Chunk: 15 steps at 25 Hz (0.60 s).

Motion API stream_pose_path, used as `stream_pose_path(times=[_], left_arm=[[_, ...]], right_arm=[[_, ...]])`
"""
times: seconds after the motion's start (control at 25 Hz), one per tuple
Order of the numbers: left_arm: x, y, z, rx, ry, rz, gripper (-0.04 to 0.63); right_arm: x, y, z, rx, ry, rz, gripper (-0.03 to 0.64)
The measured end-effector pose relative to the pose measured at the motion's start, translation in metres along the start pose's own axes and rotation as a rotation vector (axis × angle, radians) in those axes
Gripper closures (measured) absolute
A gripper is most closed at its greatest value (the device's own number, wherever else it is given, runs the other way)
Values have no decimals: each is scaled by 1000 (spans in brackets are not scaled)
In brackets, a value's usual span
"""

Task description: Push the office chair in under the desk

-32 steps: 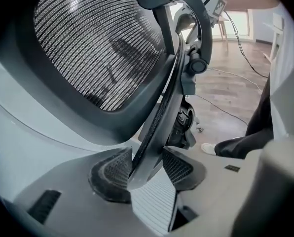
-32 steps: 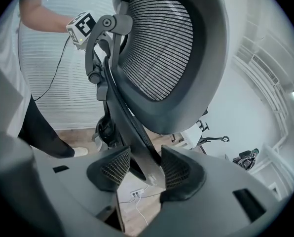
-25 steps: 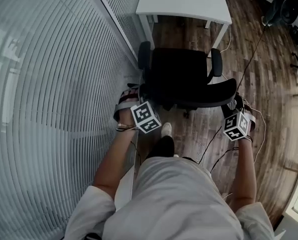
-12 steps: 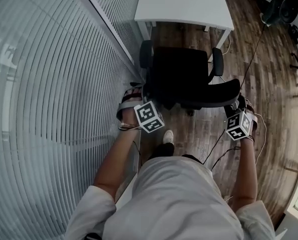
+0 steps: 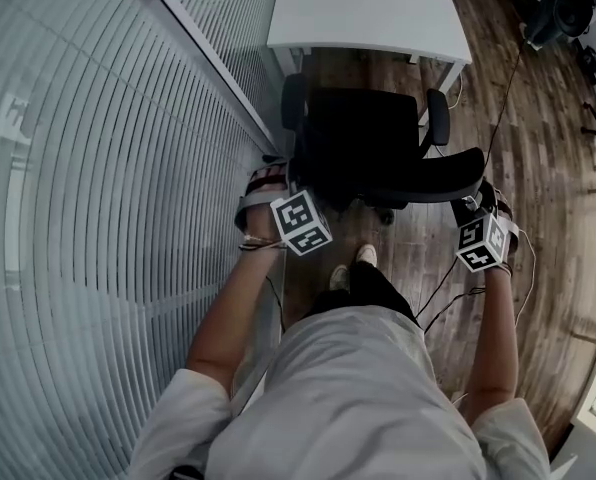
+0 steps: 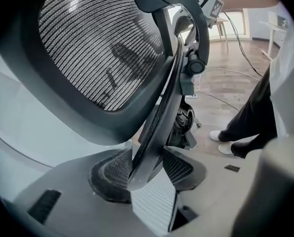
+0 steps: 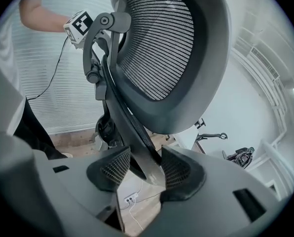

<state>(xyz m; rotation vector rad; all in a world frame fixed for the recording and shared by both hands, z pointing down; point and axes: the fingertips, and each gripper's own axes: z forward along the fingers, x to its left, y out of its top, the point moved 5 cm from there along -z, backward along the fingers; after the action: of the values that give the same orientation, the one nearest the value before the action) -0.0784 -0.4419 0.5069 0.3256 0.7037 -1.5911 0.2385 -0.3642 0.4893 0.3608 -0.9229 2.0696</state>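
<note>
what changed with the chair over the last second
The office chair rolled forward, narrowing the gap to the desk, and the person stepped after it. Nothing was grabbed or released: the left tool and right tool stay shut on the backrest rim. The desk stayed put; the chair is not yet under it.

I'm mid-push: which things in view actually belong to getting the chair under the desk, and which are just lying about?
Part of the job: office chair, its backrest frame clamped in the jaws of the left gripper and right gripper; white desk ahead.

Just lying about: power strip on the floor; dark equipment in the far right corner; window blinds.
</note>
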Motion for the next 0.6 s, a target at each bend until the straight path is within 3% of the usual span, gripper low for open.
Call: stream_pose_path(times=[0.16, 0.4, 0.6], left_arm=[[51, 13, 2, -1, -14, 12, 393], [3, 2, 31, -12, 1, -3, 391], [11, 7, 42, -13, 5, -8, 391]], right_arm=[[-41, 26, 9, 8, 6, 17, 408], [-5, -8, 29, 2, -8, 3, 408], [-15, -8, 38, 2, -9, 1, 408]])
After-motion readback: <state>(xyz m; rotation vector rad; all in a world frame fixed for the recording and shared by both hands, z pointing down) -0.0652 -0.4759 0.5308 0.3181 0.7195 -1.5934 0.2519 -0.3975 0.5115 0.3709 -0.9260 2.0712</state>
